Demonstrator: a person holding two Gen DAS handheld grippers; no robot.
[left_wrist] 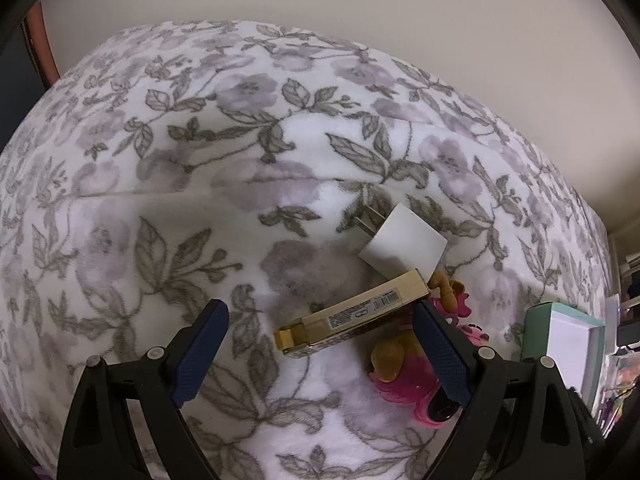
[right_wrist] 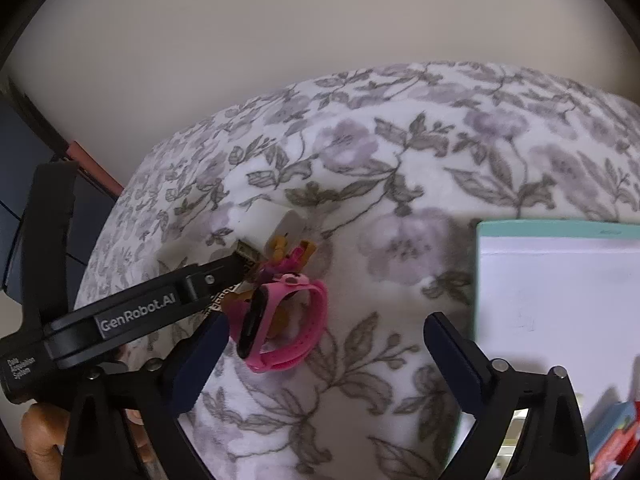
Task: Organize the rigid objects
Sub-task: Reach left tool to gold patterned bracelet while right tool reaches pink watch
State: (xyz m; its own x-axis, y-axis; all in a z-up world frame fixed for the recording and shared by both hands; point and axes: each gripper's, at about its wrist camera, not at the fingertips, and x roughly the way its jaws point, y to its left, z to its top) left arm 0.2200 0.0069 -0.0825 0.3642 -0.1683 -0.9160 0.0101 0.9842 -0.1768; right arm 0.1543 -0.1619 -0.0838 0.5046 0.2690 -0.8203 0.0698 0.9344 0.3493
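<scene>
1. Both pairs of jaws stand wide and hold nothing: the left gripper [left_wrist: 322, 350] hangs over the gold box [left_wrist: 352, 316], the right gripper [right_wrist: 326, 356] over bare floral blanket [right_wrist: 420, 168] just right of the pink watch [right_wrist: 280, 324]

2. Everything lies in one small cluster on the blanket-covered bed. In the left wrist view the gold box lies flat, barcode up, with the white charger [left_wrist: 404, 246] touching its far end and a pink-maned toy figure [left_wrist: 404, 364] against its right side, partly behind the right finger

3. In the right wrist view the watch stands on its edge in front of the toy; the open teal-rimmed box [right_wrist: 560, 300] with a white inside sits near, to the right, and looks like the place where the things are to go

4. Judged from this, the step in hand is the reach for a first pick, nothing yet moved into the box

5. For the left, the next move calls for coming down so the fingers straddle the gold box across its narrow width; the toy crowds the right finger, so it may be nudged

6. For the right, a shift toward the watch is needed before closing, and the left gripper's arm lies close by there
</scene>
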